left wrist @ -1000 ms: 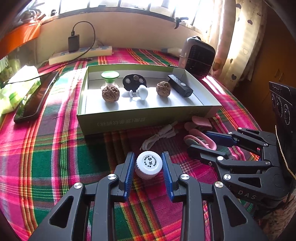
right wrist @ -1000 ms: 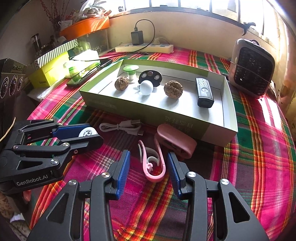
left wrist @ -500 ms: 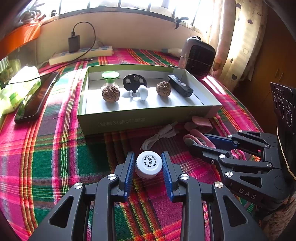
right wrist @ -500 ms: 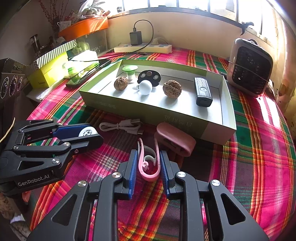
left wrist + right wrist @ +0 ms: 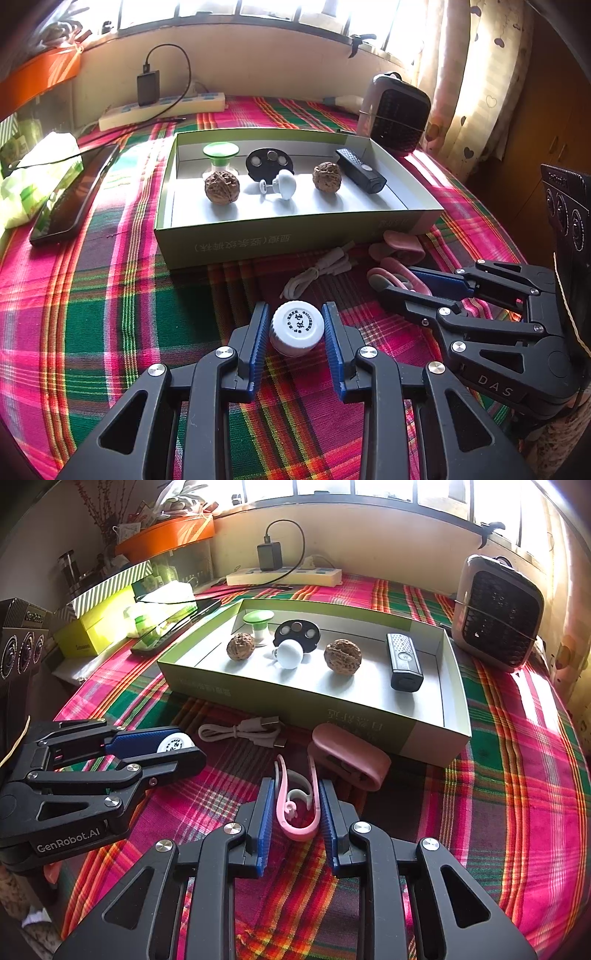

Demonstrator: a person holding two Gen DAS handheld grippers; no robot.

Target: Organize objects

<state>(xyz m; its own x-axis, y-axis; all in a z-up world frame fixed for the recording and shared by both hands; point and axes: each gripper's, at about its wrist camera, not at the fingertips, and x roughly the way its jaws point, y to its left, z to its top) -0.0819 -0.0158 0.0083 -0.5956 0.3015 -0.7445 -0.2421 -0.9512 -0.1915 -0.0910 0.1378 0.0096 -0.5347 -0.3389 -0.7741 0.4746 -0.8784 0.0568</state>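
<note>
A shallow green box [image 5: 295, 236] [image 5: 295, 701] on the plaid cloth holds two walnuts [image 5: 221, 188], a white knob [image 5: 284, 184], a black disc, a green-topped jar and a black remote [image 5: 404, 661]. My left gripper [image 5: 296, 326] is shut on a small white bottle [image 5: 296, 326] standing in front of the box; the bottle also shows in the right wrist view [image 5: 173, 744]. My right gripper [image 5: 296, 808] is shut on a pink earhook headset [image 5: 295, 808], which also shows in the left wrist view [image 5: 399, 275].
A white USB cable [image 5: 243, 733] and a pink case [image 5: 351, 755] lie in front of the box. A small heater [image 5: 498, 613] stands at the right, a power strip [image 5: 284, 576] at the back, a phone [image 5: 70, 195] and boxes at the left.
My right gripper has closed onto the pink headset. The left gripper stays around the white bottle, hardly moved.
</note>
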